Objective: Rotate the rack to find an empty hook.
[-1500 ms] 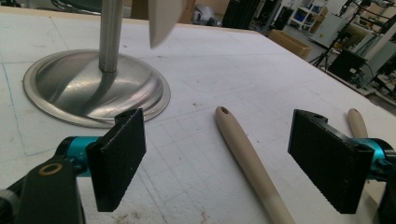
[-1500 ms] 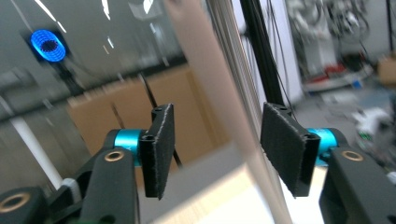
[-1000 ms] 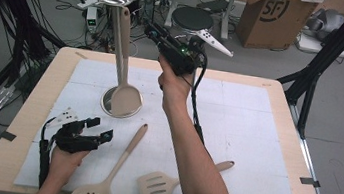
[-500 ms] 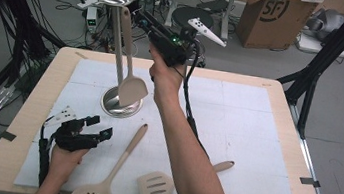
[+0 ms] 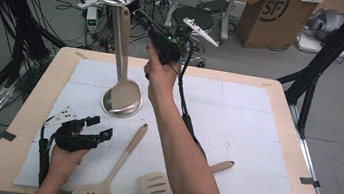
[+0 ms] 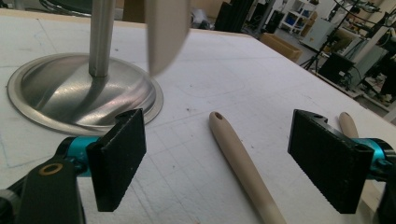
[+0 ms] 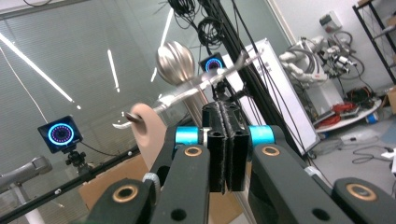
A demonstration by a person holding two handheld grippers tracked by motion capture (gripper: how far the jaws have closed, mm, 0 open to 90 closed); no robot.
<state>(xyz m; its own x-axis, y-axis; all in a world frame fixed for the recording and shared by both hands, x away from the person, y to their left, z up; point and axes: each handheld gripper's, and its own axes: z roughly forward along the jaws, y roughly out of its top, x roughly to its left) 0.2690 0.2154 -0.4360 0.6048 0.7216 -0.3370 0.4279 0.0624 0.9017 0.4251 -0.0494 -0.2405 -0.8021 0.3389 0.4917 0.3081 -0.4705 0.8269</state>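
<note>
**Spoon hangs on the stand, right gripper clenched empty**

In the high view the beige spoon hangs from the steel stand, left of centre. The right gripper, at upper centre beside the stand's top, has just closed its jaws on nothing. The left gripper rests at lower left on the surface, released, near a slotted spoon.
</note>
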